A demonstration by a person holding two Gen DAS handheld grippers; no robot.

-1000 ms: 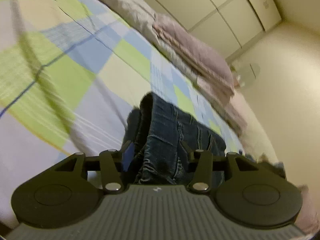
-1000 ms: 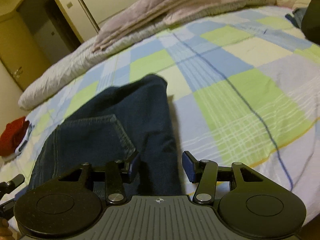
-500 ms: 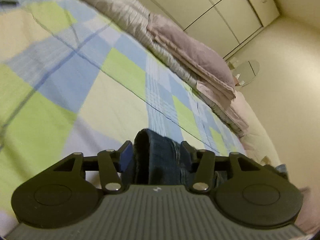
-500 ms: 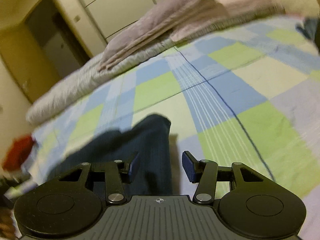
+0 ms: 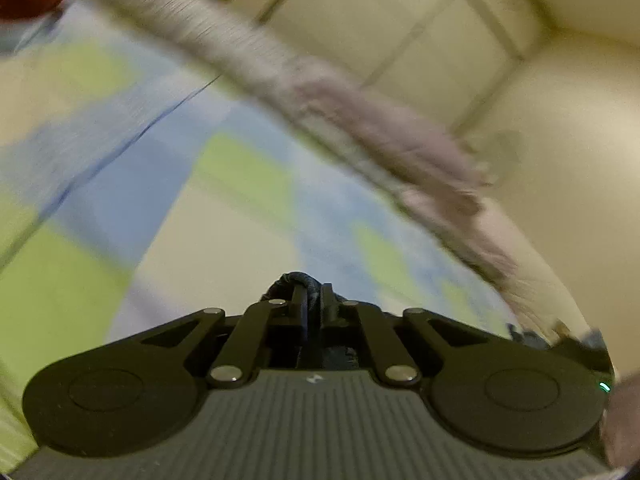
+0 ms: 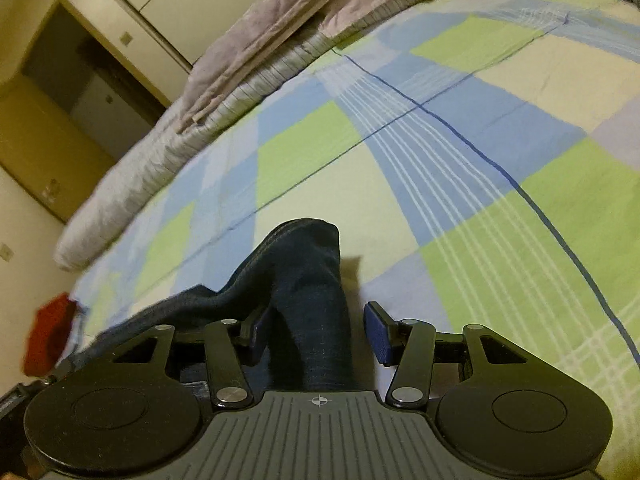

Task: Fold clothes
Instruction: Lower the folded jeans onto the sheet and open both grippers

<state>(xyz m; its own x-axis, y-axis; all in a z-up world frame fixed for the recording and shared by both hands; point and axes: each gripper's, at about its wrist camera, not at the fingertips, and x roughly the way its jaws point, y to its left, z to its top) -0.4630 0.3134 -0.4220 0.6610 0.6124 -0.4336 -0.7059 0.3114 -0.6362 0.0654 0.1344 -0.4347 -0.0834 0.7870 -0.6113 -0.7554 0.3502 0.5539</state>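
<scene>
My left claw [image 5: 310, 300] has its fingers drawn in narrow and pinched on a small bunch of dark denim, the jeans [image 5: 296, 280], of which only a rounded fold pokes out past the fingertips; the view here is smeared with motion blur, so I cannot tell how much cloth hangs below or whether it clears the checked bedspread [image 5: 224, 240]. From the thick, ropy look of that fold I judge the denim to be heavy for a garment, soft enough to drape but stiff enough to hold a crease, and not slippery, so a pinch on a doubled edge should hold. Over on my right, the picture is sharp: my right claw [image 6: 316, 330] stands wide, its blue pads apart, and a column of the jeans [image 6: 308, 280] rises up between them without being clamped, the cloth touching or just beside the inner pad while the outer one is clear of it. The rest of the denim trails off low toward a red item [image 6: 48, 336] at the bed's edge. I would take hold at a seam or hem, where the layers are thickest, since a pinch in loose middle cloth would let the weight sag and spoil any fold line.
</scene>
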